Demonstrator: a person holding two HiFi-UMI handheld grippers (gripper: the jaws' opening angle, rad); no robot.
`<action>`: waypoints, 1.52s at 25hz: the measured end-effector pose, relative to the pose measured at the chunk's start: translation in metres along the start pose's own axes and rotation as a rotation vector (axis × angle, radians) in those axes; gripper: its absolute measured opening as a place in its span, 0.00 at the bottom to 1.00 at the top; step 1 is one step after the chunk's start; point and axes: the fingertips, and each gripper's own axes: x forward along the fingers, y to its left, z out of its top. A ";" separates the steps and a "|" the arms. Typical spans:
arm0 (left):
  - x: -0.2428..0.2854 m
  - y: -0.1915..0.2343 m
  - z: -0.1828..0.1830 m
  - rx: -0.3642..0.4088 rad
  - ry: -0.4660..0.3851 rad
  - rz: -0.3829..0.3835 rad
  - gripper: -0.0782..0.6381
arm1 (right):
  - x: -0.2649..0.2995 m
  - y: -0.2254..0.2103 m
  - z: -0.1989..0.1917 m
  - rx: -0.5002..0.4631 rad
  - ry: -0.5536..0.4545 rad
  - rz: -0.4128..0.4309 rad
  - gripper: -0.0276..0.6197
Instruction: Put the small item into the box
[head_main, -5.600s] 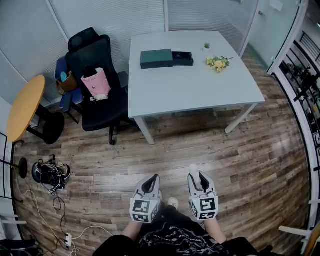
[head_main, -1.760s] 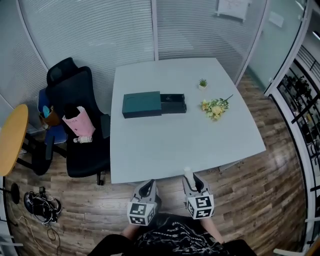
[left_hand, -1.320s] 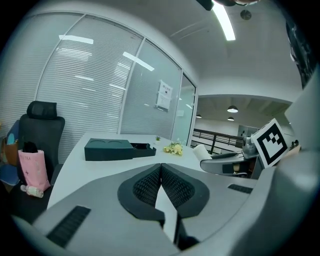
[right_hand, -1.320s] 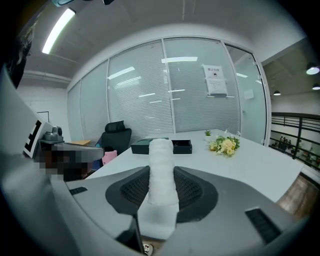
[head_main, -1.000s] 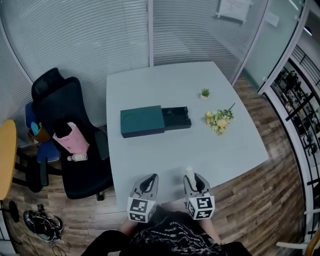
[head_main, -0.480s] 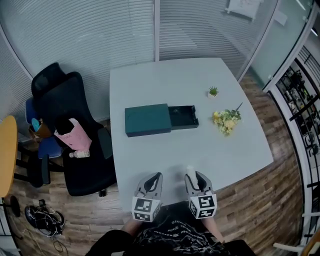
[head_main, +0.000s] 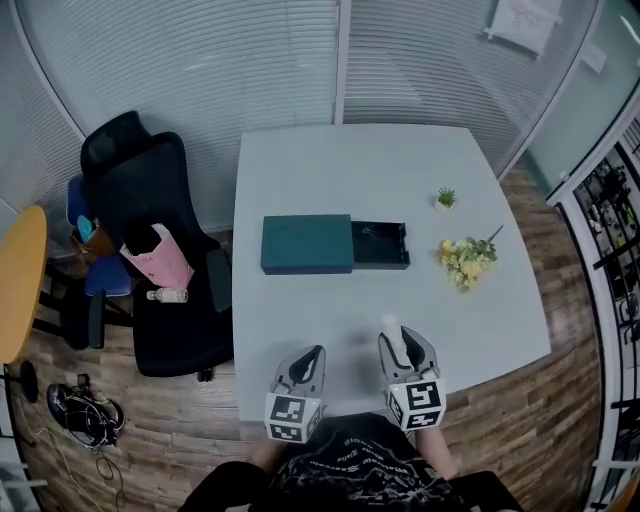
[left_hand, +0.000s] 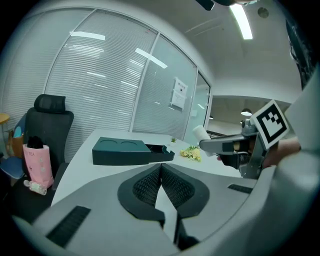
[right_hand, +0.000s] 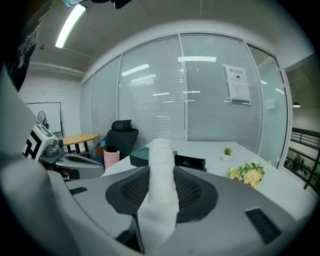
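A dark green box (head_main: 306, 243) lies on the white table (head_main: 400, 160), its black drawer (head_main: 381, 245) pulled open to the right. My right gripper (head_main: 401, 347) hovers over the table's near edge, shut on a white roll-shaped item (head_main: 391, 330). In the right gripper view the white item (right_hand: 161, 170) stands up between the jaws, with the box (right_hand: 142, 156) far ahead. My left gripper (head_main: 308, 362) hangs beside it, also over the near edge. Its jaws meet with nothing between them (left_hand: 161, 170), and the box (left_hand: 122, 151) lies ahead.
A bunch of yellow flowers (head_main: 466, 262) and a tiny potted plant (head_main: 446, 199) lie right of the drawer. A black office chair (head_main: 160, 220) with a pink bag (head_main: 160, 262) stands left of the table. A round wooden table (head_main: 20, 280) is at the far left.
The table and box have shifted right and slightly down in the head view as the person came closer. Both grippers hold their places; the white item stays gripped.
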 end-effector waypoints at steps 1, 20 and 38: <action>0.001 0.001 -0.001 -0.002 0.001 0.014 0.14 | 0.004 -0.005 0.008 -0.015 -0.007 0.004 0.27; -0.015 0.036 -0.007 -0.074 0.018 0.281 0.14 | 0.131 -0.091 0.099 -0.329 0.118 0.162 0.27; -0.045 0.061 -0.039 -0.180 0.098 0.518 0.14 | 0.283 -0.113 -0.002 -0.498 0.537 0.333 0.28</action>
